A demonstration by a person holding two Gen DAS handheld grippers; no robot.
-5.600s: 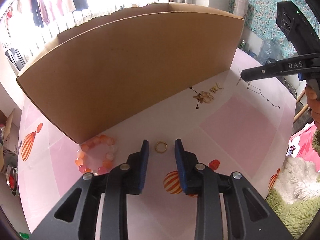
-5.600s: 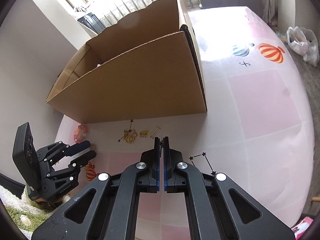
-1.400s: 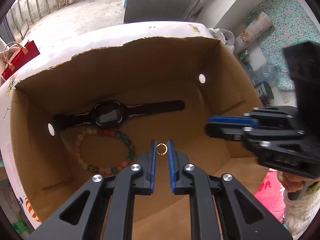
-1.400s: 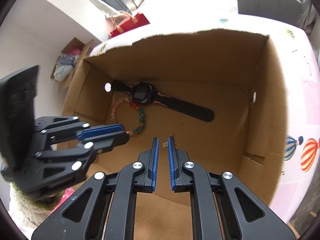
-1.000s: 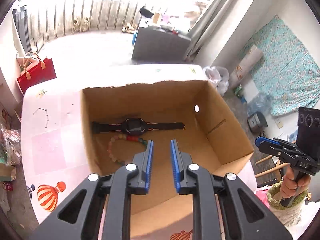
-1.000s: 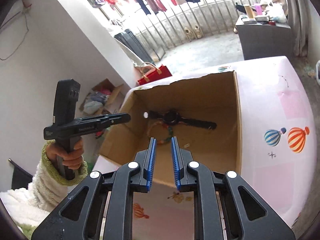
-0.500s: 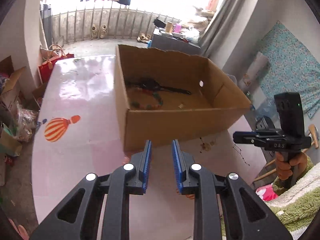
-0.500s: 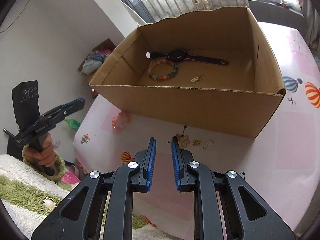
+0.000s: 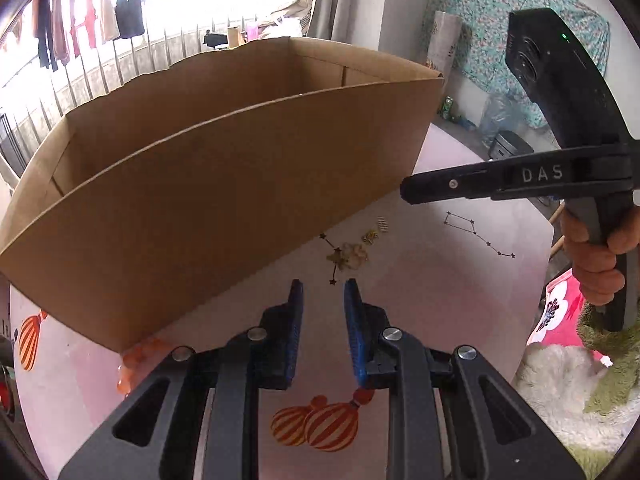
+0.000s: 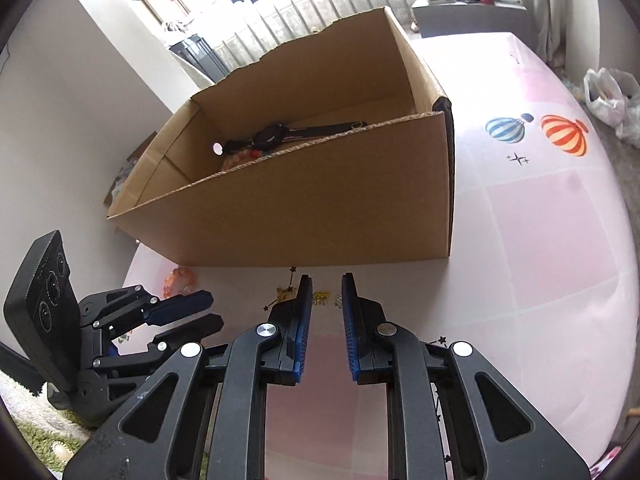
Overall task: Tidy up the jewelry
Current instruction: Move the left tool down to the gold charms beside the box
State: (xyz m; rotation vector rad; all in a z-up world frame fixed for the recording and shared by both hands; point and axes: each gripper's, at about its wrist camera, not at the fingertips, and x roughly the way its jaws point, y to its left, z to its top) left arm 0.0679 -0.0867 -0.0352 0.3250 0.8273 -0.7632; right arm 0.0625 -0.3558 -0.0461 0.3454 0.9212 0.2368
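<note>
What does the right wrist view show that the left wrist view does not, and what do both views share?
Only the right wrist view shows the inside of the cardboard box, where a black watch lies with part of a bead bracelet beside it, and the blue and orange balloon prints.

Only the left wrist view shows the hand that holds the right hand-held gripper.

Both show the box, the small gold pieces and the orange bead bracelet on the pink table, and open, empty jaws.
</note>
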